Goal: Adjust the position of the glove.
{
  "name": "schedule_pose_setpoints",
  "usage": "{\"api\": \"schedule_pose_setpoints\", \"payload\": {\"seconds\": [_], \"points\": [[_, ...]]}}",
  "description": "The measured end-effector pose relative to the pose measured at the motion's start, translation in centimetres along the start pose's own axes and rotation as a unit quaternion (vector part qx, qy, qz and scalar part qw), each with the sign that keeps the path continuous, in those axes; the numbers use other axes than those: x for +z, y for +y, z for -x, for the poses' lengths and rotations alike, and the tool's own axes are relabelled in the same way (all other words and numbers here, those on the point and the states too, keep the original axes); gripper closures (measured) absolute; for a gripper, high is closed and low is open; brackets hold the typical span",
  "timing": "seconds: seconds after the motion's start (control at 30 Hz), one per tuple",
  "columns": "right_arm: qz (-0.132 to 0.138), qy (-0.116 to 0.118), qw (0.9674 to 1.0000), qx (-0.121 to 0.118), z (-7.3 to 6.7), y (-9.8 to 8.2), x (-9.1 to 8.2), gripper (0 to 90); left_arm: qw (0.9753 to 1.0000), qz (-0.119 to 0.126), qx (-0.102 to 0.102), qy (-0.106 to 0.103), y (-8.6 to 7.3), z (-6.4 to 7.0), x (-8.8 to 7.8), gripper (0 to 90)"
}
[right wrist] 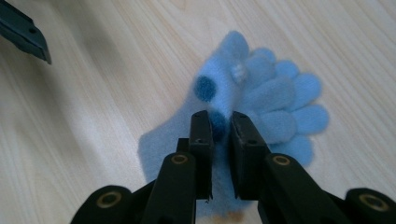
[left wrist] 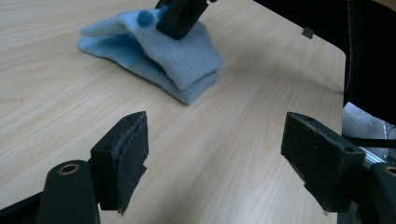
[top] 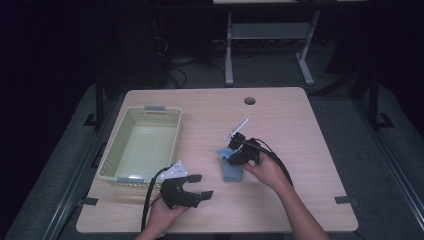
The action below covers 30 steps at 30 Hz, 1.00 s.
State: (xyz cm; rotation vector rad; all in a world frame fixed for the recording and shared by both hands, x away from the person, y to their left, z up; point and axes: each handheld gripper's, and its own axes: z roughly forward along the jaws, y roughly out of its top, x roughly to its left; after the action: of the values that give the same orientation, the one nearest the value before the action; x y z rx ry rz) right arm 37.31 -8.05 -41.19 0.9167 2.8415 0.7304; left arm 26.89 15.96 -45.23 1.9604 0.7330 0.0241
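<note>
**Pinching the blue gloves before the lift**

Nearest the person's edge of the table (top: 280, 210), the left gripper (top: 199, 186) hangs low with its jaws spread wide and nothing between them; in the left gripper view the bare wood shows between its two pads (left wrist: 128, 158). It looks ready to help but has no part in the hold yet.

A little farther in, near the middle of the table, lies the pair of light blue fleece gloves (top: 232, 170), stacked flat, finger ends fanned out, with dark blue dots on the top layer. The right gripper (right wrist: 220, 126) is down on them, jaws drawn in narrow around a raised fold of the upper fabric at one of the dots. From here I'd say the pinch looks shallow and may catch only the top glove.

To do this well, I'd want the pads (right wrist: 201, 135) seated deeper on the fold, so both layers come along, before any lift. Rise slowly and straight; fleece slides easily on smooth wood and a sideways tug could leave the lower glove behind. The open left gripper could steady the near edge.

Beyond and to the person's left sits the pale green basket (top: 112, 160), well apart from the gloves, a likely place for them.
</note>
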Motion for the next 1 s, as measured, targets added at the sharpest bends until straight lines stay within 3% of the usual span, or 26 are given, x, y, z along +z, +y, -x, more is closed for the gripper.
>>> {"api": "schedule_pose_setpoints", "payload": {"seconds": [0.17, 0.3, 0.4, 0.47, 0.53, 0.63, 0.73, 0.87, 0.9, 0.97, 1.0], "points": [[-0.007, -0.004, 1.0000, 0.002, 0.1, -0.1, 0.5, 75.1, 1.0000, 0.002, -0.001, 0.000, 0.0, 0.0, -0.1, 22.8], [-0.013, -0.011, 0.9998, 0.005, 0.2, -0.4, 1.1, 64.6, 1.0000, 0.003, 0.000, 0.001, 0.0, 0.0, -0.2, 22.8], [-0.006, -0.012, 0.9999, 0.007, 0.1, -0.3, 0.9, 63.3, 1.0000, 0.004, -0.001, 0.001, 0.0, 0.0, -0.2, 22.8], [0.007, -0.013, 0.9999, 0.007, 0.0, -0.2, 0.6, 64.7, 1.0000, 0.004, -0.001, 0.001, 0.0, -0.1, -0.2, 22.8], [0.012, -0.011, 0.9998, 0.009, -0.1, -0.2, 0.3, 71.8, 1.0000, 0.003, -0.001, 0.002, 0.0, -0.1, -0.1, 22.8], [0.002, -0.002, 0.9998, 0.019, 0.0, -0.5, 1.0, 79.0, 1.0000, 0.000, 0.001, 0.003, 0.0, 0.0, 0.0, 23.7], [-0.006, 0.001, 0.9996, 0.027, 0.1, -0.9, 1.6, 78.1, 1.0000, -0.003, 0.006, 0.005, 0.0, 0.0, 0.0, 24.4], [0.026, 0.010, 0.9985, 0.048, 0.3, -1.5, 1.0, 71.7, 1.0000, 0.000, -0.005, 0.006, -0.1, 0.0, 0.3, 26.5], [0.054, 0.018, 0.9962, 0.066, 0.6, -1.9, 0.2, 68.6, 0.9999, -0.004, -0.012, 0.004, -0.1, 0.0, 0.4, 27.6], [0.060, 0.017, 0.9954, 0.073, 0.6, -2.2, -0.2, 65.8, 0.9998, -0.009, -0.015, 0.007, 0.0, -0.1, 0.5, 28.2], [0.074, 0.017, 0.9933, 0.088, 0.8, -2.9, -0.9, 61.5, 0.9998, -0.010, -0.018, 0.008, 0.0, -0.1, 0.6, 28.8]]}}
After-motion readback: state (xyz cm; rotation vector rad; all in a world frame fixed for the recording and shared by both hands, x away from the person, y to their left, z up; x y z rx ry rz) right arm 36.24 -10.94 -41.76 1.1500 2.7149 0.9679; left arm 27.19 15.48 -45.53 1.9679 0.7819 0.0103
